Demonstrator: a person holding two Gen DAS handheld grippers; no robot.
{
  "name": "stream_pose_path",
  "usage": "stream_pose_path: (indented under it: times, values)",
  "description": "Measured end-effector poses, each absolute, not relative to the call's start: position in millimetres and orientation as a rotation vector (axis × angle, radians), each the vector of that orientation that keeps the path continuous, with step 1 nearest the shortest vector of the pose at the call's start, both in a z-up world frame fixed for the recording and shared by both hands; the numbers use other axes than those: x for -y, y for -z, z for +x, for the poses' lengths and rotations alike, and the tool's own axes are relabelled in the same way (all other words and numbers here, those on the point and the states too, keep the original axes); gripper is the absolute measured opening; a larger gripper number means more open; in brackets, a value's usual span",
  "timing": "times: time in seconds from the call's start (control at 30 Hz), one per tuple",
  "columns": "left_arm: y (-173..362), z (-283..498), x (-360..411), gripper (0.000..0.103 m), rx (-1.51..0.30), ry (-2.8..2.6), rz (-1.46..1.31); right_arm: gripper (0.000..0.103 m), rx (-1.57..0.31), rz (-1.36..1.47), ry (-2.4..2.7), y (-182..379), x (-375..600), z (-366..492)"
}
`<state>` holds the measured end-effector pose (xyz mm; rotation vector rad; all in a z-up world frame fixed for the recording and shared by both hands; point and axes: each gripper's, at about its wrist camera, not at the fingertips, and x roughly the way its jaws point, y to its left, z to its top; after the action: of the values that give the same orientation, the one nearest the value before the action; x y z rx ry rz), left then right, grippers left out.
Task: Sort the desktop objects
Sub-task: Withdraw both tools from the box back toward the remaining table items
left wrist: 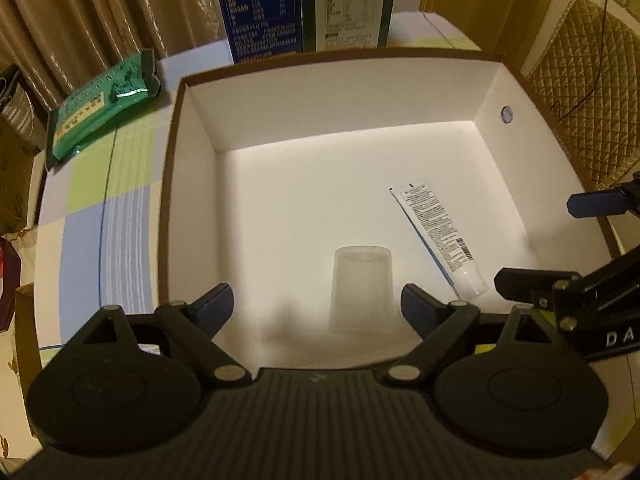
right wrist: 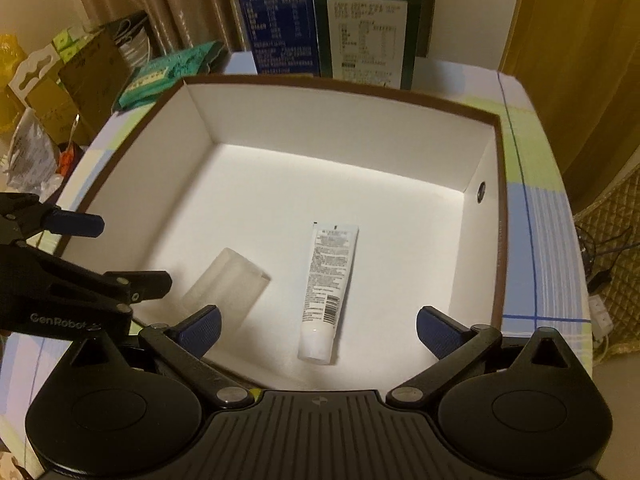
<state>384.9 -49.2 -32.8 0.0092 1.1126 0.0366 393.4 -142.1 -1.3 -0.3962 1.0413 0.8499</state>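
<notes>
A white box with a brown rim (left wrist: 172, 160) (right wrist: 498, 220) stands on the table. Inside it, a clear plastic cup (left wrist: 360, 288) (right wrist: 228, 280) stands upside down, and a white tube (left wrist: 440, 236) (right wrist: 328, 280) lies flat to its right. My left gripper (left wrist: 318, 308) hangs open above the cup, its blue pads (left wrist: 218, 304) clear of both sides. Open too, my right gripper (right wrist: 320, 330) hovers over the tube's cap end without touching it. Each gripper shows at the edge of the other's view (left wrist: 560, 244) (right wrist: 116, 254).
A blue carton (left wrist: 260, 12) and a green carton (left wrist: 348, 4) stand right behind the box. A green packet (left wrist: 100, 108) lies on the checked cloth at the back left. Boxes and bags (right wrist: 60, 80) crowd the left side; a quilted chair (left wrist: 588, 92) stands on the right.
</notes>
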Motion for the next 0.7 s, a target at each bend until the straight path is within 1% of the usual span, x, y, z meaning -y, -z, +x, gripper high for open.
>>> stream_pose_path:
  times: [0.43, 0.7]
  values:
    - [-0.9, 343.0, 53.0, 0.089, -1.026, -0.026, 0.01, 0.101, -0.967, -0.359, -0.856, -25.4, 158.5, 358.5]
    - [-11.9, 311.7, 50.3, 0.089, -0.986, -0.041, 0.011, 0.101, -0.935, -0.327, -0.882, -39.9, 172.3, 331.3]
